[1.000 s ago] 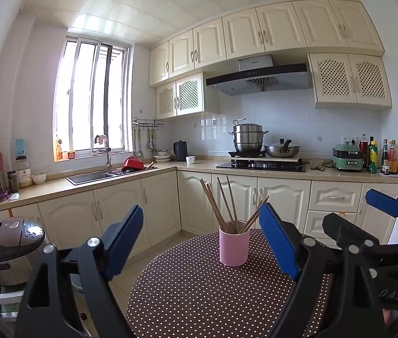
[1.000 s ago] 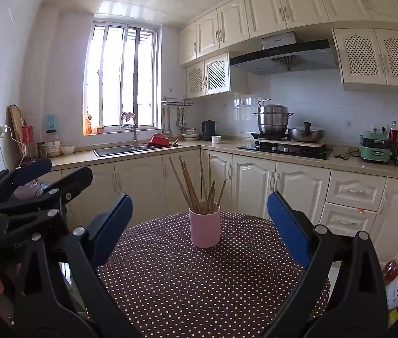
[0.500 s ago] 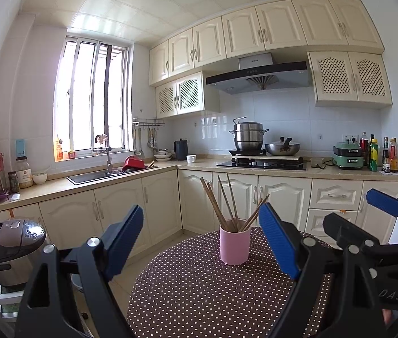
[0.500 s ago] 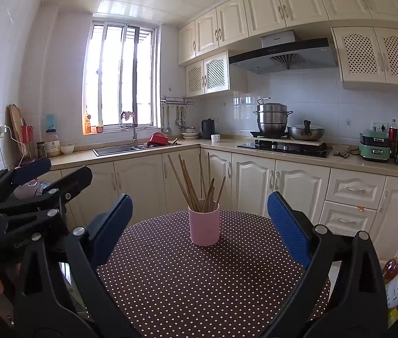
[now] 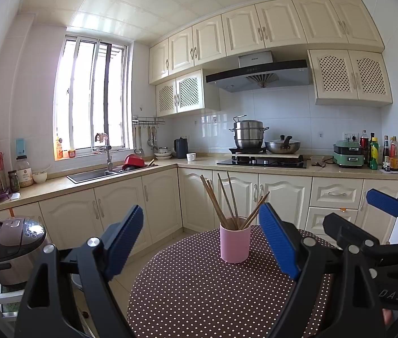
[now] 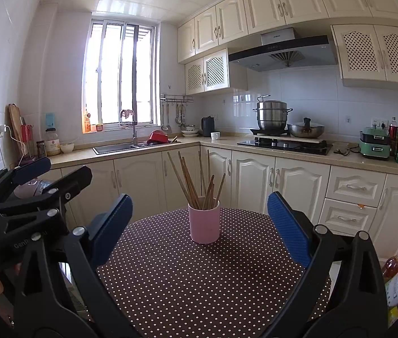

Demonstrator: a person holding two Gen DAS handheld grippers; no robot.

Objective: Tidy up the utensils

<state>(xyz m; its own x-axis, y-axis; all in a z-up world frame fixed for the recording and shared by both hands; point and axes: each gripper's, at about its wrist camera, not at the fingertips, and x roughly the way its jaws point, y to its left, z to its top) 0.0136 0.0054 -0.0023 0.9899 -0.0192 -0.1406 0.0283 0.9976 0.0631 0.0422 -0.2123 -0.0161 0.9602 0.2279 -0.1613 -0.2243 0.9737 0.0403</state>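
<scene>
A pink cup (image 5: 235,243) (image 6: 204,224) stands upright near the far side of a round table with a brown dotted cloth (image 5: 199,295) (image 6: 199,281). Several wooden chopsticks (image 5: 227,200) (image 6: 196,180) fan out of the cup. My left gripper (image 5: 201,239) is open, its blue pads wide apart, short of the cup and empty. My right gripper (image 6: 200,225) is also open and empty, framing the cup from nearer the table's front. Each gripper appears in the other's view: the right gripper (image 5: 348,208) at the right edge, the left gripper (image 6: 68,167) at the left edge.
A rice cooker (image 5: 10,248) sits on a low shelf left of the table. Cream cabinets and a counter run behind, with a sink (image 5: 92,174), a stove with pots (image 5: 261,160) and bottles (image 5: 373,155). An oil bottle and a package (image 6: 396,267) stand at the right.
</scene>
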